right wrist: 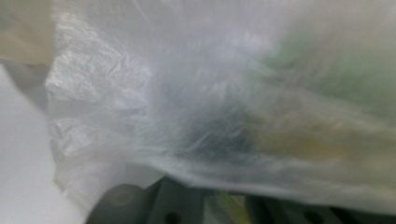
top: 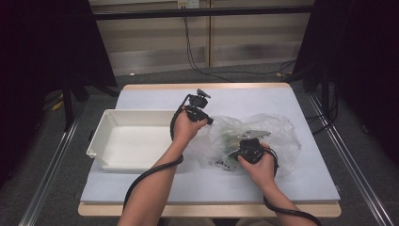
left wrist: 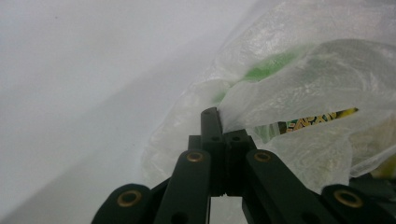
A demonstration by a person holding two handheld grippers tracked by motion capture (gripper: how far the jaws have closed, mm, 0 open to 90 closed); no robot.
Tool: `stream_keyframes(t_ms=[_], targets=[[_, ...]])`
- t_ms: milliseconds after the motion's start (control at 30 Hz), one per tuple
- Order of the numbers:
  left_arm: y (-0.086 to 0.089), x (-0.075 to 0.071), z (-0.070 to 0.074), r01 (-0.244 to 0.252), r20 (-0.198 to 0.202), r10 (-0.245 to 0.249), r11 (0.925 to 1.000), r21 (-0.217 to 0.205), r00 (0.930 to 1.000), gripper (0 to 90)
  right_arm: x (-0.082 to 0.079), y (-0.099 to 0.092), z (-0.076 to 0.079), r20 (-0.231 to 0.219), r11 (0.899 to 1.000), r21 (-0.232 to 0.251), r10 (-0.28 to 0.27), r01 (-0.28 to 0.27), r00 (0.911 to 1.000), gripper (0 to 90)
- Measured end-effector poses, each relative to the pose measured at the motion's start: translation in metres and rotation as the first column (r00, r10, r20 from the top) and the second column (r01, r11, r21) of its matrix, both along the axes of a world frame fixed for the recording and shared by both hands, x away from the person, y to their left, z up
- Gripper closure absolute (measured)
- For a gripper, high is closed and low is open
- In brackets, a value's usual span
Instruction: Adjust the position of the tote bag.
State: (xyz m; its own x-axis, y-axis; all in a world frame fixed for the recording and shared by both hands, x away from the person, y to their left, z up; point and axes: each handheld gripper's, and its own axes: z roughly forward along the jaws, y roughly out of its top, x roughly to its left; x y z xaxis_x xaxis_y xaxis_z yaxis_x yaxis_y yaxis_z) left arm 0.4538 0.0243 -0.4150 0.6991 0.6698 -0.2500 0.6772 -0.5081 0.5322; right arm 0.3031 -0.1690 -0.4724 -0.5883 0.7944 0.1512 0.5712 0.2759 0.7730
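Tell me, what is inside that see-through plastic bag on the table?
Through the plastic bag some green patches and a yellow printed packet edge show. The crinkled film blurs the rest, so what the items are and how many cannot be told.

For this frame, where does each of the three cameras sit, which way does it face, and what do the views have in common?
High view: fixed above the person's side, looking forward and down on the table, white bin and plastic bag; both forearms enter from the bottom.
Left gripper view: rides the left hand-held gripper, looking along its shut jaws, which pinch the bag's edge.
Right gripper view: rides the right hand-held gripper, pressed against blurred bag film; its dark jaw links show at the bottom.
Shared: all three show the plastic bag with green and yellow contents.
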Motion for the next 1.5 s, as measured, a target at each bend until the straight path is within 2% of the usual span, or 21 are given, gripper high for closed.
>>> stream_keyframes(t_ms=[33,133,233,267,300,467,533,667,700,767,800,867,1000,1167,1267,1300,1333,1400,1433,1467,1500], targets=[[-0.002,0.0,-0.001,-0.03,0.001,0.03,0.9994,-0.018,0.9996,90.0,-0.004,0.0,0.001,0.002,1.0,0.0,0.004,-0.004,1.0,90.0],[-0.003,0.005,0.0,-0.018,-0.001,0.018,0.9998,0.003,0.9998,90.0,-0.021,0.001,0.002,0.015,0.999,0.034,0.028,-0.029,0.9995,90.0],[-0.003,0.011,0.0,-0.022,-0.006,0.022,0.9997,0.013,0.9997,90.0,-0.031,0.002,0.0,0.021,0.998,0.038,0.05,-0.051,0.9985,90.0],[-0.004,0.014,-0.002,-0.034,0.001,0.034,0.9993,0.018,0.9994,90.0,-0.042,0.003,-0.003,0.019,0.997,0.043,0.06,-0.061,0.998,90.0],[-0.004,0.014,-0.002,-0.034,0.001,0.034,0.9993,0.018,0.9994,90.0,-0.042,0.003,-0.003,0.019,0.997,0.043,0.06,-0.061,0.998,90.0],[-0.006,0.027,-0.007,-0.07,0.001,0.07,0.9966,0.044,0.9976,90.0,-0.062,0.007,-0.009,0.01,0.995,0.041,0.09,-0.09,0.9959,90.0],[-0.008,0.031,-0.007,-0.087,0.0,0.087,0.9955,0.039,0.9962,90.0,-0.065,0.007,-0.01,0.003,0.994,0.046,0.098,-0.098,0.9952,90.0],[-0.012,0.037,-0.008,-0.104,0.005,0.103,0.993,0.056,0.9946,90.0,-0.068,0.007,-0.013,-0.006,0.993,0.054,0.103,-0.102,0.9947,90.0],[-0.012,0.039,-0.008,-0.106,0.01,0.105,0.9917,0.073,0.9944,90.0,-0.069,0.006,-0.014,-0.01,0.993,0.056,0.109,-0.108,0.994,90.0],[-0.013,0.04,-0.009,-0.113,0.004,0.113,0.9907,0.075,0.9936,90.0,-0.07,0.006,-0.016,-0.011,0.993,0.052,0.11,-0.109,0.9939,90.0],[-0.015,0.042,-0.01,-0.121,0.004,0.121,0.9905,0.066,0.9927,90.0,-0.071,0.004,-0.018,-0.028,0.992,0.068,0.107,-0.105,0.9939,90.0],[-0.016,0.045,-0.011,-0.123,0.005,0.123,0.9887,0.086,0.9923,90.0,-0.071,0.003,-0.019,-0.03,0.992,0.074,0.107,-0.105,0.9938,90.0],[-0.019,0.051,-0.016,-0.136,0.009,0.136,0.9857,0.099,0.9906,90.0,-0.074,0.004,-0.019,-0.027,0.992,0.058,0.115,-0.113,0.993,90.0],[-0.021,0.052,-0.019,-0.141,0.008,0.141,0.9846,0.102,0.9899,90.0,-0.075,0.007,-0.02,-0.019,0.991,0.04,0.13,-0.129,0.9913,90.0],[-0.02,0.049,-0.017,-0.137,-0.011,0.138,0.9872,0.081,0.9903,90.0,-0.075,0.006,-0.019,-0.026,0.991,0.052,0.126,-0.124,0.9917,90.0],[-0.02,0.049,-0.017,-0.137,-0.011,0.138,0.9872,0.081,0.9903,88.6,-0.075,0.005,-0.019,-0.028,0.991,0.059,0.123,-0.121,0.992,90.0],[-0.018,0.046,-0.012,-0.131,-0.011,0.132,0.9896,0.059,0.9912,86.9,-0.074,0.005,-0.018,-0.025,0.991,0.058,0.118,-0.117,0.9927,90.0],[-0.017,0.044,-0.01,-0.123,-0.012,0.124,0.9906,0.059,0.9922,78.2,-0.074,0.004,-0.017,-0.021,0.992,0.059,0.114,-0.112,0.9933,90.0],[-0.015,0.041,-0.007,-0.116,-0.013,0.117,0.9922,0.046,0.9931,78.2,-0.073,0.003,-0.016,-0.02,0.992,0.064,0.111,-0.11,0.9936,90.0],[-0.012,0.036,-0.001,-0.112,-0.005,0.112,0.9931,0.035,0.9937,75.2,-0.073,0.002,-0.014,-0.013,0.992,0.068,0.105,-0.104,0.9943,90.0],[-0.012,0.036,-0.001,-0.112,-0.005,0.112,0.9931,0.035,0.9937,71.6,-0.073,0.001,-0.013,-0.016,0.993,0.069,0.101,-0.1,0.9947,90.0]])
